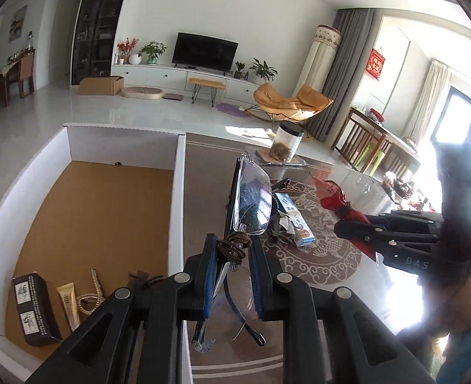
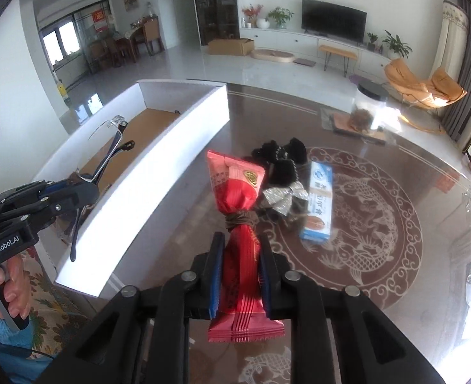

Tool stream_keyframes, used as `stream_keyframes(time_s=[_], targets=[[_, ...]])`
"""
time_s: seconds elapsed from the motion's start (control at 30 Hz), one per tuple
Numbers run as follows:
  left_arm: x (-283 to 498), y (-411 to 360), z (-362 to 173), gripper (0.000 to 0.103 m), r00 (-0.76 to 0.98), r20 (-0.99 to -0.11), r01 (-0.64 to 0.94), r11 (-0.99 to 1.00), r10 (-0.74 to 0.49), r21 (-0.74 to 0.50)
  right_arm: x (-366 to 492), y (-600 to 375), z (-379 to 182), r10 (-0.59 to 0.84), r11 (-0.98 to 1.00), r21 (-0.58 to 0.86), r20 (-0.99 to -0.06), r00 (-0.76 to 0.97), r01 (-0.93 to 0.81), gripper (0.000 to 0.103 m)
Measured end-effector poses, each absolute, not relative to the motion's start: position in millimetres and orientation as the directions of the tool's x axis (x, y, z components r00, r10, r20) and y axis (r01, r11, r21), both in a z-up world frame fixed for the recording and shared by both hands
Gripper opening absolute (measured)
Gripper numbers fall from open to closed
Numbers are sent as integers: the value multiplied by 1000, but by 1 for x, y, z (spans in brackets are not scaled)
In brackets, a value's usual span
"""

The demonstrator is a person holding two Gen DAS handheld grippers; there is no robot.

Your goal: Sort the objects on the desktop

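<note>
Clear rimless glasses (image 1: 251,204) are hanging upright above the table, a brown hair tie (image 1: 233,246) looped on them. A red snack packet (image 2: 240,240), tied with brown cord, is standing lifted, the blue box (image 2: 320,204) lying at its two o'clock.

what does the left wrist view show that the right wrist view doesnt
Only the left wrist view looks down into the white box, showing what lies on its brown floor: a dark carton, a gold tube and a bead string.

Only the right wrist view shows the black fuzzy item clearly, and the hand gripping the left gripper's handle.

Both show the left gripper shut on the glasses, the right gripper shut on the red packet, the blue-and-white box and the jar on the table.
</note>
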State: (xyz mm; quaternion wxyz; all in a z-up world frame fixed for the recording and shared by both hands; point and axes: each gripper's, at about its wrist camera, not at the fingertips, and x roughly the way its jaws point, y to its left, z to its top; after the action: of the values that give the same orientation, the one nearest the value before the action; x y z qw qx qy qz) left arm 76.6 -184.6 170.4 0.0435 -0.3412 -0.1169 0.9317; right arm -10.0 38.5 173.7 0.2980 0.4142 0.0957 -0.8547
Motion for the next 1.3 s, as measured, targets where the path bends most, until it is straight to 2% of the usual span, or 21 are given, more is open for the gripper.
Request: stream_keyframes(time_s=[0.13, 0.23, 0.37, 0.5, 0.53, 0.57, 0.6, 0.63, 0.67, 0.7, 0.77, 0.83, 0.9, 1.0, 1.07, 1.13, 1.23, 1.3], targets=[[70, -268, 156, 19, -728, -685, 196, -962, -14, -189, -9, -51, 202, -591, -685, 171, -699, -404, 708, 21], [67, -313, 124, 19, -653, -752, 300, -941, -86, -153, 3, -113, 193, -660, -589, 219, -685, -307, 778, 21], [66, -352, 86, 19, -561, -824, 387, -906, -81, -174, 25, -166, 139, -655, -520, 292, -739, -155, 803, 21], [61, -361, 63, 22, -462, -881, 427, -896, -98, -124, 34, -191, 89, -602, -514, 310, -794, -79, 800, 24], [60, -363, 59, 28, -442, -891, 444, -888, -104, -117, 35, -193, 83, -596, -513, 309, -800, -73, 801, 25], [60, -365, 56, 34, -435, -895, 458, -881, -103, -121, 35, -194, 79, -595, -514, 309, -800, -73, 800, 32], [61, -366, 54, 50, -435, -895, 469, -873, -98, -133, 36, -192, 78, -601, -515, 312, -795, -77, 798, 43], [62, -367, 53, 61, -442, -892, 479, -866, -96, -144, 36, -188, 80, -615, -516, 316, -784, -88, 796, 50], [66, -365, 54, 63, -456, -884, 488, -859, -101, -154, 35, -181, 83, -632, -521, 317, -767, -108, 793, 63], [67, -363, 55, 63, -471, -876, 493, -854, -104, -164, 34, -173, 88, -651, -527, 313, -747, -138, 790, 70], [70, -353, 61, 63, -502, -858, 491, -852, -107, -181, 33, -150, 100, -681, -544, 296, -703, -206, 785, 73], [71, -336, 72, 63, -543, -834, 464, -864, -103, -195, 32, -119, 108, -691, -589, 268, -657, -302, 763, 77], [72, -308, 88, 63, -596, -798, 401, -894, -88, -200, 33, -75, 108, -673, -659, 241, -611, -416, 712, 87], [73, -250, 114, 63, -671, -741, 240, -956, -38, -168, 36, 7, 92, -543, -804, 161, -589, -598, 572, 93], [70, -202, 129, 63, -708, -706, 112, -984, 19, -139, 37, 62, 70, -398, -892, 94, -629, -667, 443, 93], [69, -158, 134, 68, -717, -690, -7, -991, 99, -134, 34, 113, 44, -269, -947, 69, -702, -660, 312, 93], [68, -98, 128, 83, -681, -697, -152, -975, 222, -163, 32, 183, 24, -177, -983, 99, -747, -641, 155, 93], [62, -63, 112, 84, -637, -730, -201, -967, 248, -153, 36, 207, 18, -143, -990, 102, -757, -637, 101, 93]])
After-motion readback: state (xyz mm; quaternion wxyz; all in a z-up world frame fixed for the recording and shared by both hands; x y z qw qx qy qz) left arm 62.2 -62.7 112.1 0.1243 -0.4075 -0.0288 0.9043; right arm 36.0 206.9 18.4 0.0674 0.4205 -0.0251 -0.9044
